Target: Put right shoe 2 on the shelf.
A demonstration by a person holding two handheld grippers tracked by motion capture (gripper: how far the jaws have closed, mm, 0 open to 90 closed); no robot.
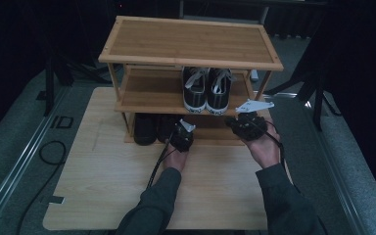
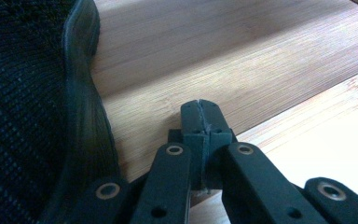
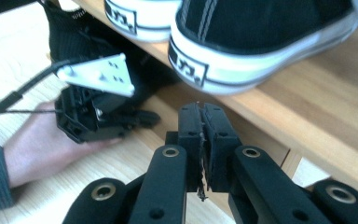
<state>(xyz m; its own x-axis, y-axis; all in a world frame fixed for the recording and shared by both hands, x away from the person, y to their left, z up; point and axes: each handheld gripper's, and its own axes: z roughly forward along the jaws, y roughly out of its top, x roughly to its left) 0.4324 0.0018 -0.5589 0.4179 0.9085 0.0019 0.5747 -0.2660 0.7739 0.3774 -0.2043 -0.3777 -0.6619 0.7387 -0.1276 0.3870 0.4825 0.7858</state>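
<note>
You are resting both empty, closed grippers, left gripper (image 1: 182, 133) and right gripper (image 1: 247, 123), at the rack's (image 1: 190, 62) bottom shelf; advancing shut risks shoving the black shoe (image 1: 145, 129) backward.

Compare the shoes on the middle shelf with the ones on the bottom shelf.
The sneakers on the middle shelf have white soles and white laces; the black shoes on the bottom shelf look all dark. The sneakers sit right of centre, the black shoes further left, beside the left claw. Both pairs sit side by side with dark uppers.
</note>
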